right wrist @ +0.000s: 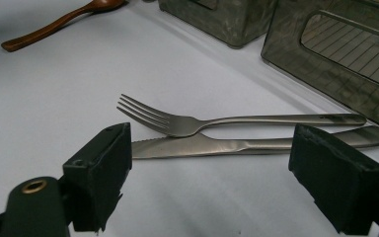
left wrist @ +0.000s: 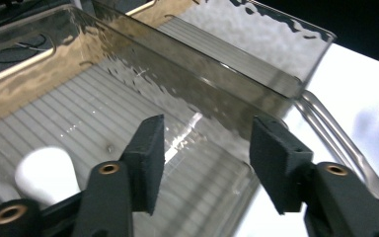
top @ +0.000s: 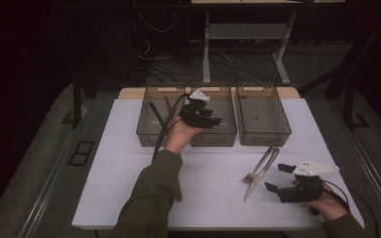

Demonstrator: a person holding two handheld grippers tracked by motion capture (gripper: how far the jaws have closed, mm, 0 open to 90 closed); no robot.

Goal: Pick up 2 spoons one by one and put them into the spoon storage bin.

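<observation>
The left gripper (left wrist: pixel 205 158), jaws apart and empty, hangs over the middle bin (left wrist: pixel 128 113), where its own view reveals a white object (left wrist: pixel 44 170), partly hidden. The right gripper (right wrist: pixel 209 180), open wide, faces a fork (right wrist: pixel 187 123) and knife (right wrist: pixel 217 145); a wooden spoon (right wrist: pixel 54 22) is cut off.

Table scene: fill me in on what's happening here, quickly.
A person is sorting cutlery into three clear bins at the back of a white table. The left gripper hangs over the middle bin, jaws open with nothing between them; something white lies in the bin below it. The right gripper rests open near a fork and knife lying side by side. A wooden spoon lies farther off.
</observation>
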